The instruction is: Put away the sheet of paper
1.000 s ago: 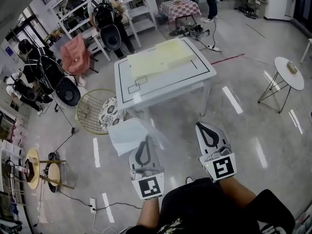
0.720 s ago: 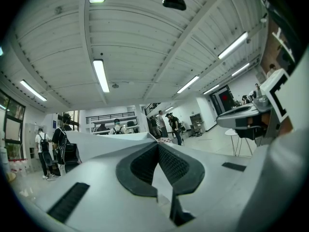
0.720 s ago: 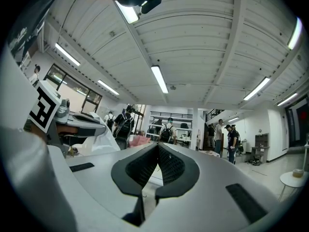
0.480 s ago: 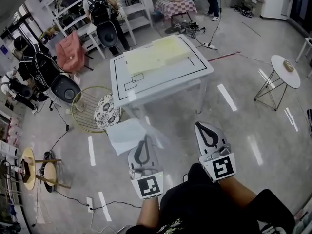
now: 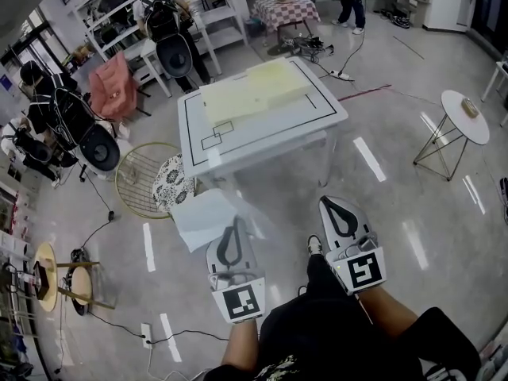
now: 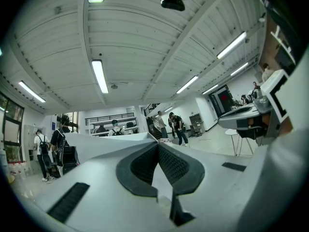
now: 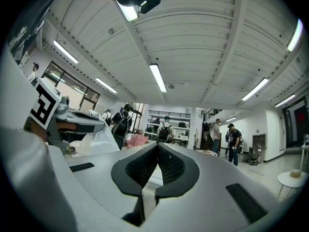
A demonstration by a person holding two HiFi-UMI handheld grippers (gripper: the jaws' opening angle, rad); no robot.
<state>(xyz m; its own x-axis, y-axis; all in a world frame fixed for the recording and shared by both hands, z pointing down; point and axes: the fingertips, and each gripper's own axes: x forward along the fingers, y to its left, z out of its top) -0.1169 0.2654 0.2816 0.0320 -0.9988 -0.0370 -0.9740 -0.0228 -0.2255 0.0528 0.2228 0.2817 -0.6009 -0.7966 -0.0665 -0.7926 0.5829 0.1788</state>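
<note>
A white sheet of paper (image 5: 205,217) hangs over the floor, pinched at one edge by my left gripper (image 5: 232,228), which is shut on it. In the left gripper view the jaws (image 6: 158,145) meet at the tip, and the paper (image 6: 104,142) spreads away to the left. My right gripper (image 5: 334,205) hangs beside the left one with its jaws together and nothing between them; its own view shows the tips (image 7: 158,145) touching. Both point level towards a white table (image 5: 317,117) ahead, which carries pale yellow sheets (image 5: 254,88).
A round wire basket (image 5: 143,177) and a patterned stool (image 5: 168,187) stand left of the table. A small round side table (image 5: 464,125) is to the right. Chairs, shelves and people stand farther back. A cable and power strip (image 5: 147,333) lie on the floor at the left.
The table and floor have shifted a little towards the lower left in the head view. Both grippers keep their places, and the paper stays in the left one.
</note>
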